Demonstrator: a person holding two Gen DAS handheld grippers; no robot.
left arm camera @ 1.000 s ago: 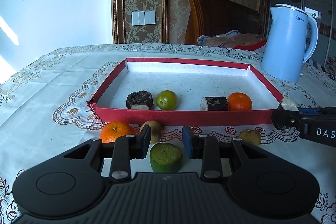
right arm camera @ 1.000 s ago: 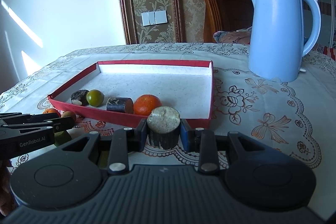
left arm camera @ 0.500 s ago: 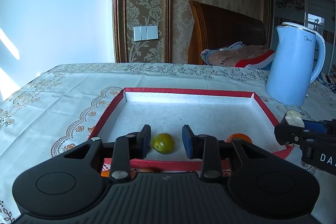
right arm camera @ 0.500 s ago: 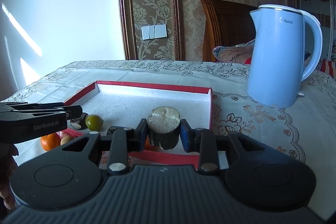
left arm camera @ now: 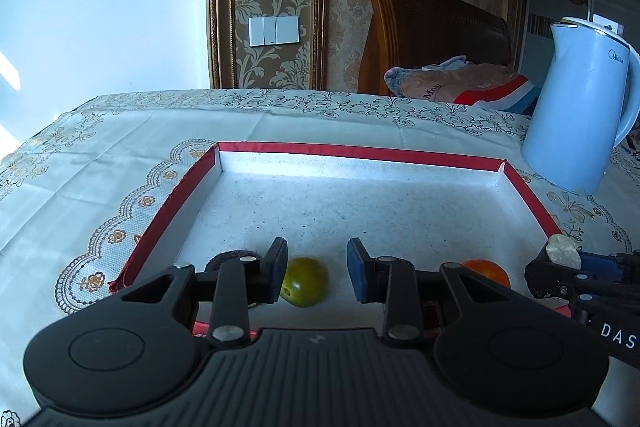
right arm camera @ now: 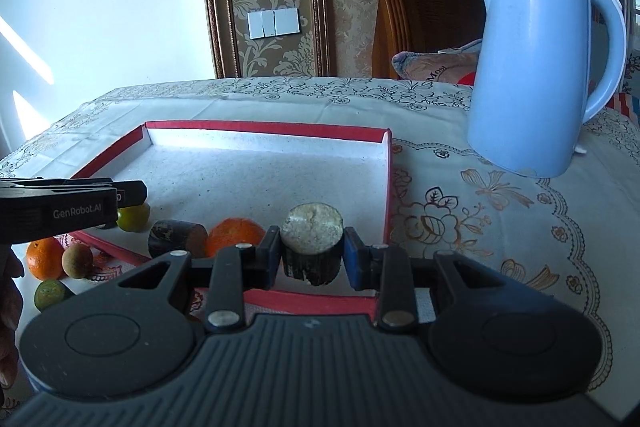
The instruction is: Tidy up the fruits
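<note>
A red-rimmed tray (left arm camera: 360, 149) (right arm camera: 264, 126) lies on the table. In it sit a green fruit (left arm camera: 305, 281) (right arm camera: 133, 217), an orange (left arm camera: 486, 270) (right arm camera: 234, 234), a dark round piece (left arm camera: 232, 257) and a dark cut cylinder (right arm camera: 177, 234). My left gripper (left arm camera: 317, 271) is open and empty above the tray's near edge. My right gripper (right arm camera: 311, 254) is shut on a dark cylinder piece with a pale cut top (right arm camera: 312, 241), held over the tray's near right corner; it also shows in the left wrist view (left arm camera: 563, 256). An orange (right arm camera: 44, 257), a brownish fruit (right arm camera: 77, 259) and a green piece (right arm camera: 50, 294) lie outside the tray.
A light blue kettle (left arm camera: 582, 107) (right arm camera: 536, 67) stands on the table right of the tray. A wooden chair (left arm camera: 432, 31) with cloth on it stands behind the table. A patterned tablecloth (right arm camera: 480, 211) covers the table.
Both grippers have risen and moved forward over the tray. The fruits in front of the tray have dropped out of the left wrist view. The right gripper still holds its piece.
</note>
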